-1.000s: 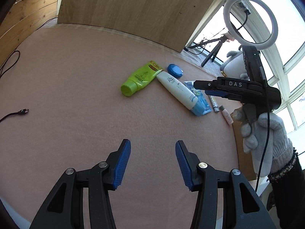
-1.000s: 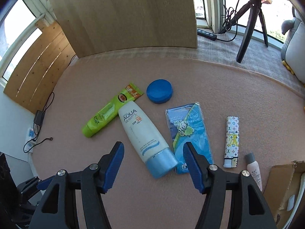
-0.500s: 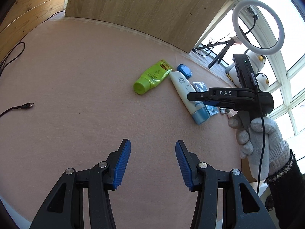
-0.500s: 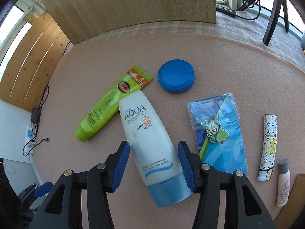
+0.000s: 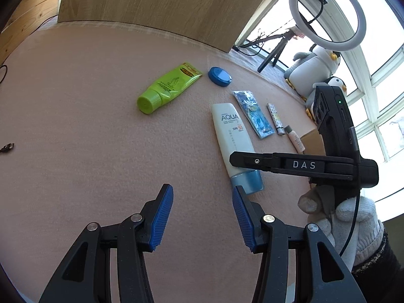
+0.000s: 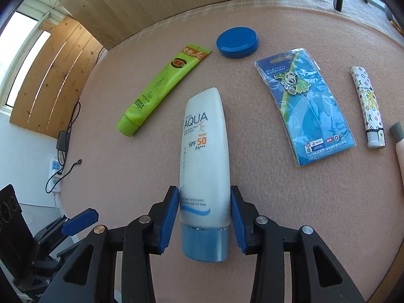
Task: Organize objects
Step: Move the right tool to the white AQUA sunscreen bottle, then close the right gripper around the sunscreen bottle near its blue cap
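A white AQUA sunscreen tube point(image 6: 204, 156) with a blue cap lies on the pink mat; it also shows in the left wrist view point(image 5: 233, 139). My right gripper point(image 6: 205, 207) is shut on its lower body, pads touching both sides. A green tube point(image 6: 161, 85), a blue round lid point(image 6: 237, 41), a blue pin packet point(image 6: 305, 108) and a patterned lighter point(image 6: 368, 106) lie around it. My left gripper point(image 5: 202, 214) is open and empty above bare mat, left of the sunscreen's cap.
A small pink bottle point(image 5: 295, 139) lies by a cardboard box point(image 5: 313, 141) at the mat's right edge. A wooden board point(image 5: 151, 7) stands at the back. A ring light point(image 5: 328, 12) and plush penguins point(image 5: 313, 68) are by the window. A cable end point(image 5: 7, 147) lies at left.
My right gripper moved down and forward and closed its pads onto the sunscreen tube, which has turned straighter. My left gripper shifted right, staying open.
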Motion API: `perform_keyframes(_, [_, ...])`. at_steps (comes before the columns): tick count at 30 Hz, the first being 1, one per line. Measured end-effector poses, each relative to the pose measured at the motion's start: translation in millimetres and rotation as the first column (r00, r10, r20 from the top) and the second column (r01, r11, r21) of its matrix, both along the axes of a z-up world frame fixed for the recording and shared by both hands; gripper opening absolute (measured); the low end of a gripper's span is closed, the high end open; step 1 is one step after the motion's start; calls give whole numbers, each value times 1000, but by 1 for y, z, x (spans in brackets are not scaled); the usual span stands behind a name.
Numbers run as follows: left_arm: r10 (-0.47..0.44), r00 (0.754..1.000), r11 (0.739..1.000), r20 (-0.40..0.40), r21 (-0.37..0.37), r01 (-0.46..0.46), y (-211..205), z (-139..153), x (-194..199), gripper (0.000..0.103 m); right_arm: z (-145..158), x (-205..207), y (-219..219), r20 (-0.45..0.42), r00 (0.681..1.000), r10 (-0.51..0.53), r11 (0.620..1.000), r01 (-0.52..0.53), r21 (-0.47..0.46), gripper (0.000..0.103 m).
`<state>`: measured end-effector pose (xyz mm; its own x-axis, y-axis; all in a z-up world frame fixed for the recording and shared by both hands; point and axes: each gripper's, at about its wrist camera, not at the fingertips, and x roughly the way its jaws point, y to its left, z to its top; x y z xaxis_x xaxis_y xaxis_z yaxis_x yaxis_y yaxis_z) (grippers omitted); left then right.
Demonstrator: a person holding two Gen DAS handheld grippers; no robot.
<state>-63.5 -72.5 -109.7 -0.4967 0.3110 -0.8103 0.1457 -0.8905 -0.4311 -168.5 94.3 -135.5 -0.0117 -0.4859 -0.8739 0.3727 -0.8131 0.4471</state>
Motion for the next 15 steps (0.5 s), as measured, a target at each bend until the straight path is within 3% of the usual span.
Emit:
perform_keyframes(6, [-73, 997, 997, 17, 37, 73, 23, -9, -11, 53, -6, 26, 12, 60, 997, -45, 997, 49, -66, 36])
perform_keyframes(8, [-97, 995, 994, 17, 48, 96, 31, -13, -16, 53, -5, 29, 14, 50, 997, -59, 996, 62, -68, 37])
perform_keyframes(11, [-139, 990, 989, 23, 58, 137, 44, -17, -24, 56, 1, 28, 21, 16, 996, -92, 994, 92, -54, 47])
perform_keyframes(15, [-188, 982, 981, 26, 52, 187, 60, -23, -40, 57, 6, 22, 30, 6, 994, -113, 992, 113, -61, 49])
